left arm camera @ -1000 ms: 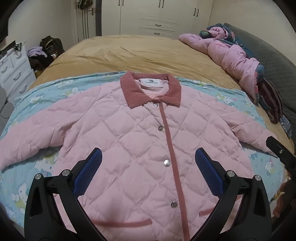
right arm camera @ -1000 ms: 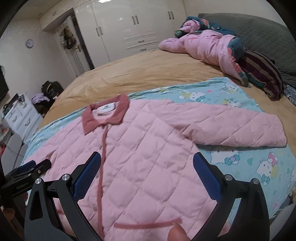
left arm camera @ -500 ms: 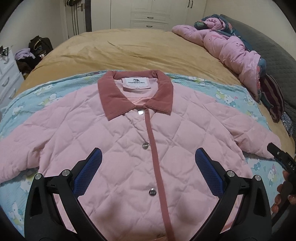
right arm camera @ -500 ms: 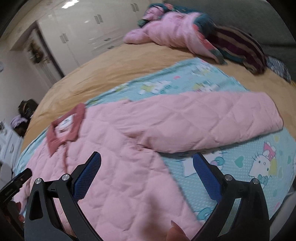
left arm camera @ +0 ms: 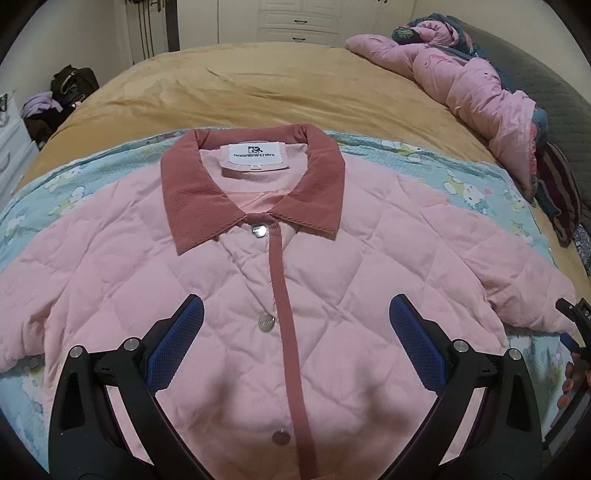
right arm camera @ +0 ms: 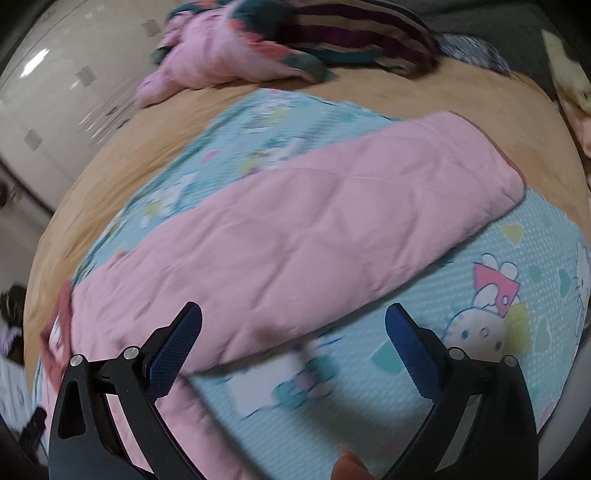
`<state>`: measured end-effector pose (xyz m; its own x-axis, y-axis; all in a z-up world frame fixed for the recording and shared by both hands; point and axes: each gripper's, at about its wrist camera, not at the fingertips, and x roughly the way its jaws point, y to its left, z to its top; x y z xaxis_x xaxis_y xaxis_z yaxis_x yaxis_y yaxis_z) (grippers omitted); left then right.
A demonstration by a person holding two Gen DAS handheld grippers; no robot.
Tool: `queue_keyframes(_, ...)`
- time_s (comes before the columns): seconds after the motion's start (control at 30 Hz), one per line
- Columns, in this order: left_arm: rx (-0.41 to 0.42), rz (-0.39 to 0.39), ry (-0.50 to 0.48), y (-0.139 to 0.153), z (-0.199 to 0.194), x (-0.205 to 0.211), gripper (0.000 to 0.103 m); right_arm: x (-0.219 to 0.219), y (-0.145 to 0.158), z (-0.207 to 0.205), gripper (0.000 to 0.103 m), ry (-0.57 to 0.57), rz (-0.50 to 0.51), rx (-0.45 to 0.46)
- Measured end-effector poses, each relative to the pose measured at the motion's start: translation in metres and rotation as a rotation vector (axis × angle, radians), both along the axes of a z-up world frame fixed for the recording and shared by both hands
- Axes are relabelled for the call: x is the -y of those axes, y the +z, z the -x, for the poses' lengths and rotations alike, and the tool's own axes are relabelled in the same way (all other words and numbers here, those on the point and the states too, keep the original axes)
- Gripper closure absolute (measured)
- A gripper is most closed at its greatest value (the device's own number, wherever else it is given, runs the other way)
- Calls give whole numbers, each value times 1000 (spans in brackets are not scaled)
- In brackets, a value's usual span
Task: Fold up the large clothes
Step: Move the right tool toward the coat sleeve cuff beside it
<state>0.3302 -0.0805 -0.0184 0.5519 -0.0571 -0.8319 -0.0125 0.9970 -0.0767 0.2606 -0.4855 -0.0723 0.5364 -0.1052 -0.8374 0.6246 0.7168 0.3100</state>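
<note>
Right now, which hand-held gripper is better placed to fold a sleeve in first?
Probably the right hand-held gripper: it is open and points at the outstretched sleeve on the cartoon sheet. The left hand-held gripper, also open, hangs over the jacket's buttoned front, away from either sleeve.

You are working in a home bedroom: a bed with a tan cover and cartoon-print sheet, white wardrobes behind, and a white dresser alongside.

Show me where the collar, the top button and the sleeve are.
collar (left arm camera: 192, 199), left wrist view, on its left flap.
top button (left arm camera: 258, 232), left wrist view, on its shiny face.
sleeve (right arm camera: 332, 221), right wrist view, on its middle.
</note>
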Motion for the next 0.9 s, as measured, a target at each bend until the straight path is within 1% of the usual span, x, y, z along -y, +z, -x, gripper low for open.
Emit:
queue_keyframes(0.1, -9, -13, 7, -7, -10, 2, 9, 27, -14, 1, 4, -73, -54, -10)
queue_keyframes(0.2, -19, -16, 13, -12, -19, 3, 9, 45, -24, 0, 4, -122, -74, -22)
queue_keyframes(0.37, -30, -12, 19, -21, -32, 4, 9, 71, -36, -6, 4, -196, -114, -6)
queue_keyframes(0.5, -44, -19, 10, -30, -43, 6, 9, 91, -43, -6, 7, -263, -155, 43)
queue_keyframes(0.57, -52, -26, 7, -36, -48, 10, 9, 101, -46, -5, 9, -295, -182, 79)
queue_keyframes(0.6, -57, -25, 4, -38, -50, 11, 9, 108, -49, -3, 11, -314, -212, 110)
queue_keyframes(0.7, -61, -1, -10, -42, -50, 15, 9, 122, -54, 4, 20, -363, -274, 188)
queue_keyframes(0.77, -55, 43, -25, -39, -43, 14, 9, 134, -58, 14, 34, -411, -336, 260)
queue_keyframes(0.8, -50, 55, -31, -36, -40, 14, 9, 139, -60, 15, 50, -418, -363, 286)
queue_keyframes(0.83, -41, 60, -36, -33, -36, 13, 9, 144, -61, 14, 69, -408, -381, 307)
queue_keyframes(0.87, -35, 57, -37, -30, -34, 13, 9, 146, -58, 12, 75, -389, -392, 333)
queue_keyframes(0.9, -27, 49, -37, -26, -31, 12, 9, 147, -51, 10, 79, -369, -383, 352)
